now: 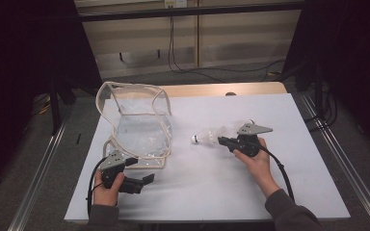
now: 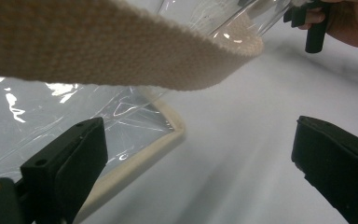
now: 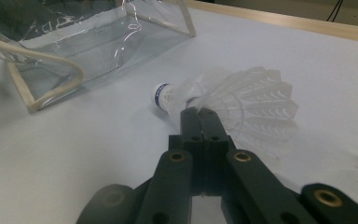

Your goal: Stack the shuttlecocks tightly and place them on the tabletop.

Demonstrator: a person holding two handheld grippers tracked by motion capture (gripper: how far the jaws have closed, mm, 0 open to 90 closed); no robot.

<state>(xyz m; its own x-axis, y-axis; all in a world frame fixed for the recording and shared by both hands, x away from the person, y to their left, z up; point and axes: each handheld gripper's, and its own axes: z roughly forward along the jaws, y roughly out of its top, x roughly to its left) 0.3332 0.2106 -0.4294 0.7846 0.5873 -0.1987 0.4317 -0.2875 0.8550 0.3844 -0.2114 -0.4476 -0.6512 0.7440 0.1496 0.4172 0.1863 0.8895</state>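
The shuttlecock [image 3: 200,100] is white, with a rounded cork tip ringed by a blue band and a skirt of pale translucent feathers that fans out wide. It lies on its side on the white table [image 1: 212,187], cork pointing toward the clear plastic bag [image 1: 142,130].

My right gripper [image 3: 199,112] has its jaws pressed together, pinched on the shuttlecock just behind the cork, where the feather stems begin. In the high view the same gripper [image 1: 224,140] sits right of the bag, well apart from it, with the shuttlecock [image 1: 212,134] stretching out in front of my hand.

My left gripper [image 1: 144,180] has its jaws spread wide and holds nothing. It hovers at the near corner of the bag, whose cream-edged base [image 2: 140,158] lies just beside one jaw, while the woven cream strap [image 2: 98,51] of the bag arcs above the jaws.
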